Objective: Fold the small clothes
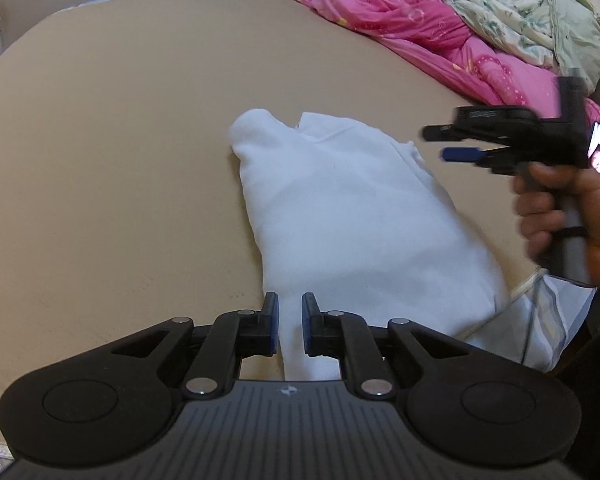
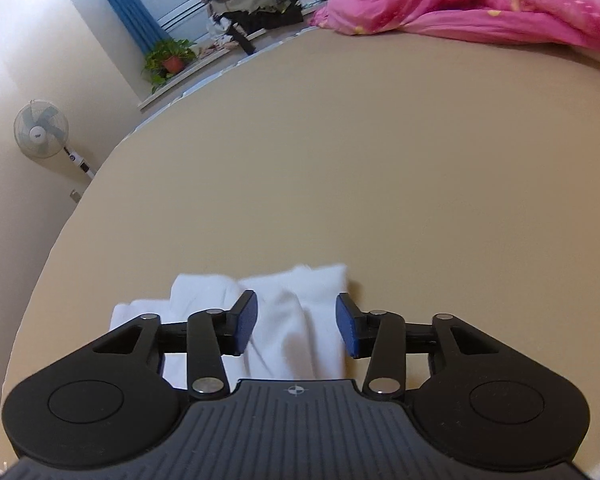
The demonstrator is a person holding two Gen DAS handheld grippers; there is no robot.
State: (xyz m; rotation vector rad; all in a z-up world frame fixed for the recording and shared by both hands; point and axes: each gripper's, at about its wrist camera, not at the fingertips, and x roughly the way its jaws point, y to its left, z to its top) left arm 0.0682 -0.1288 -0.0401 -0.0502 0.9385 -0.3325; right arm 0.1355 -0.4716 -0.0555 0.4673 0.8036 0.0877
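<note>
A white garment (image 1: 352, 208) lies partly folded on the beige bed sheet (image 1: 119, 140), running from the middle toward the near edge. My left gripper (image 1: 290, 320) hovers over its near end with the jaws slightly apart and nothing between them. My right gripper (image 1: 440, 144) is in the air to the right of the garment in the left wrist view, held by a hand (image 1: 572, 216). In the right wrist view the right gripper (image 2: 295, 320) is open above the white garment (image 2: 291, 320), which lies bunched below it.
A pink quilt (image 1: 420, 28) and a pale floral blanket (image 1: 532, 20) are heaped at the far right of the bed. A window sill with a potted plant (image 2: 171, 60) and piled clothes lies beyond the bed. A standing fan (image 2: 41, 130) is by the wall.
</note>
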